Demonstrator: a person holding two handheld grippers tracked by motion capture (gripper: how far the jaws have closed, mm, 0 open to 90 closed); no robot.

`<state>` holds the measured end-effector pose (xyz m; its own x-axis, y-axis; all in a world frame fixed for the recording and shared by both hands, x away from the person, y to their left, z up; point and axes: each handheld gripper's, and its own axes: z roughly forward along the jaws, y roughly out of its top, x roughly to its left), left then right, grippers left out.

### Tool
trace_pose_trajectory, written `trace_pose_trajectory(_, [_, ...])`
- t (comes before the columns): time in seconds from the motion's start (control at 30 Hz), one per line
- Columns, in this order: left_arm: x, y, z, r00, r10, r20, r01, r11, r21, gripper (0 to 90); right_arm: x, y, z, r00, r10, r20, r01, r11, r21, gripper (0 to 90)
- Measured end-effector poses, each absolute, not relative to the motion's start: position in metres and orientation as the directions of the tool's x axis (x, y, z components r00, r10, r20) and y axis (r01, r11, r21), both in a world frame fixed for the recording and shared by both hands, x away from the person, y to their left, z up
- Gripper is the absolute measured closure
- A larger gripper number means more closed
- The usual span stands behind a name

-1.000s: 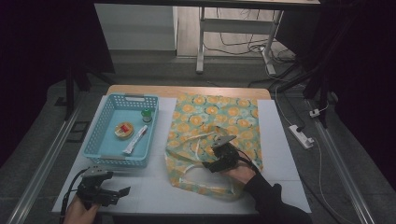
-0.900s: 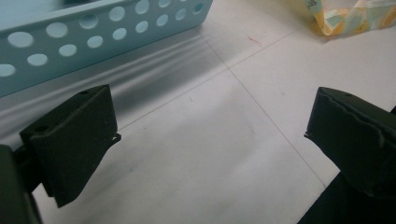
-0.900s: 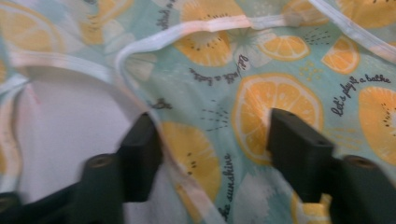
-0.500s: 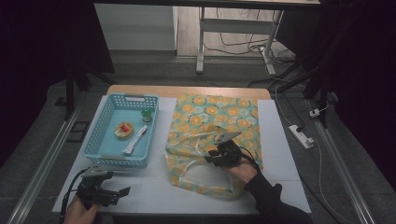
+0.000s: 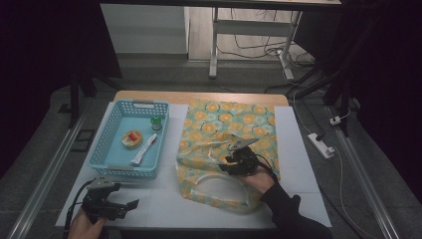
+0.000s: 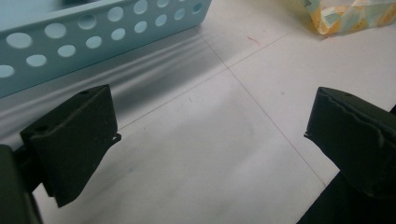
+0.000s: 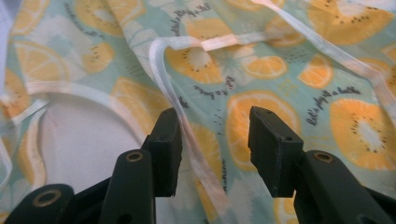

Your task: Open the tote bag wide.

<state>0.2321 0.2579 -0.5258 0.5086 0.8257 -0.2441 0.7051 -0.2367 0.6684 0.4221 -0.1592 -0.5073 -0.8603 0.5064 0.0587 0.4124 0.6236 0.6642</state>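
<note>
- Your left claw sits low, held level in your left hand, its jaws spread wide with nothing between them.
- Your right claw points down and away from your right hand; its jaws, partly apart, have just been opening.

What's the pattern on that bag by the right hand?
Orange citrus slices on pale teal, with small black lettering on the bag; the right gripper view shows it best.

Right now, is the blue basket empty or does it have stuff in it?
Not empty. The blue basket holds a white tube, a small green-topped bottle and a round thing with red.
</note>
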Motion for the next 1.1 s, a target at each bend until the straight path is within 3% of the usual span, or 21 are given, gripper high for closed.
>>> trace_pose_trajectory(0.23, [0.232,0.258,-0.526,0.51,0.825,-0.243,0.704,-0.238,0.669,2.0,0.427,-0.158,-0.52,-0.862,0.507,0.013,0.402,0.666,0.628,58.6])
trace_pose_trajectory(0.3, [0.232,0.258,-0.526,0.509,0.825,-0.243,0.704,-0.238,0.669,2.0,0.428,-0.159,-0.52,-0.863,0.505,0.0,0.392,0.671,0.629,64.8])
trace_pose_trajectory(0.4, [0.232,0.258,-0.526,0.51,0.826,-0.242,0.704,-0.239,0.669,2.0,0.43,-0.162,-0.52,-0.875,0.485,-0.012,0.368,0.681,0.633,81.3])
trace_pose_trajectory(0.5, [0.232,0.258,-0.526,0.51,0.825,-0.242,0.704,-0.239,0.669,2.1,0.432,-0.165,-0.518,-0.887,0.462,0.002,0.363,0.693,0.623,88.8])
trace_pose_trajectory(0.73, [0.232,0.258,-0.526,0.509,0.826,-0.244,0.705,-0.237,0.669,2.1,0.434,-0.166,-0.502,-0.891,0.449,0.066,0.374,0.644,0.667,89.6])
trace_pose_trajectory(1.1, [0.233,0.259,-0.526,0.501,0.826,-0.257,0.712,-0.226,0.665,2.1,0.441,-0.167,-0.478,-0.887,0.454,0.085,0.377,0.605,0.701,89.7])
